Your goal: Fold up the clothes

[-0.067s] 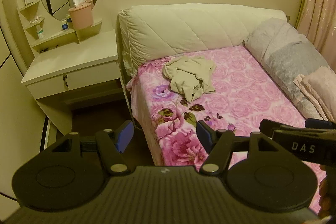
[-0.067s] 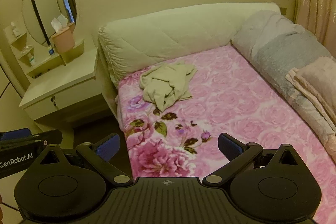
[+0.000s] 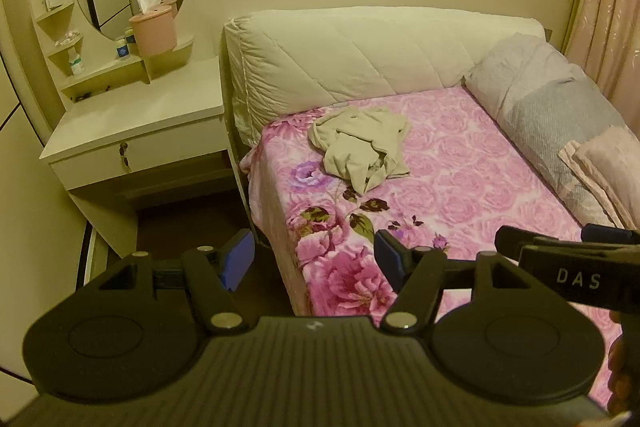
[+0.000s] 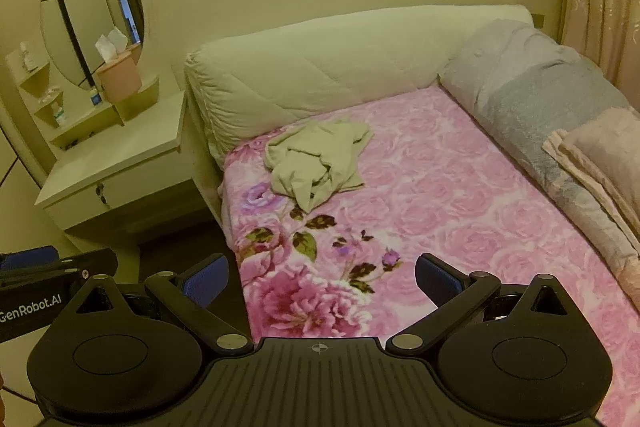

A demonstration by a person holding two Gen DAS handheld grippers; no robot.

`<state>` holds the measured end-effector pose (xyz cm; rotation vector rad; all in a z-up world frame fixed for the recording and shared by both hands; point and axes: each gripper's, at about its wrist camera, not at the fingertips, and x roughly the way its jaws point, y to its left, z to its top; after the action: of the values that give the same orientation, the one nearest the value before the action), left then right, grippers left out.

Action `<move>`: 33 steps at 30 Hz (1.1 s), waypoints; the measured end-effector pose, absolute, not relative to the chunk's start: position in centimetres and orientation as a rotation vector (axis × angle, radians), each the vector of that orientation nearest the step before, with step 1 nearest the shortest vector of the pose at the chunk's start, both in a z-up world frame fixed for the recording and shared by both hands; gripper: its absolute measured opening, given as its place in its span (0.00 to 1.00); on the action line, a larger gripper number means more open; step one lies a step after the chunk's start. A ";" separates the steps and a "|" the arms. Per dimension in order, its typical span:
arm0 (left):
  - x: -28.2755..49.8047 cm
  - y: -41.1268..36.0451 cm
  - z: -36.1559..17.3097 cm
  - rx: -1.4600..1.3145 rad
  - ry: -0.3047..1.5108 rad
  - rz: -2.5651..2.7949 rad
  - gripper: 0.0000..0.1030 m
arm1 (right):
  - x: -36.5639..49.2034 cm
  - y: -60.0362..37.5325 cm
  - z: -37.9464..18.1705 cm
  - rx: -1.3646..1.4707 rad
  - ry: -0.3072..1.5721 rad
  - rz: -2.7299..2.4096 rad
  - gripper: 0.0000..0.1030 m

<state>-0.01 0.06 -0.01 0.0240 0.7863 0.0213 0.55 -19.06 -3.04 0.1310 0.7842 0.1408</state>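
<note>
Both the left gripper (image 3: 314, 259) and right gripper (image 4: 322, 281) are spread wide, holding nothing. A crumpled shirt (image 3: 362, 143) lies well ahead on the bed (image 3: 460, 187). Risk: bunched layers could be pinched together, spoiling any fold.

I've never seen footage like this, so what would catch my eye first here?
Probably the bed with its bright pink rose cover, filling the middle of both views. A crumpled pale garment lies on it near the headboard. Low in front, the open left tool and open right tool both hold nothing.
</note>
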 end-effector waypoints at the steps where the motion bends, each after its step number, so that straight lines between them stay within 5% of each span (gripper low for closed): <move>1: 0.0 0.1 0.0 0.023 0.786 0.022 0.61 | 0.6 -19.1 -3.0 0.131 0.784 0.141 0.99; 33: -0.3 1.2 0.0 0.006 0.796 0.005 0.61 | 0.3 -18.0 -1.8 0.106 0.765 0.143 0.99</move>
<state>-0.28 1.22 -0.02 0.0060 0.7956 0.0055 0.30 -17.99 -1.76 0.1064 0.7651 0.1426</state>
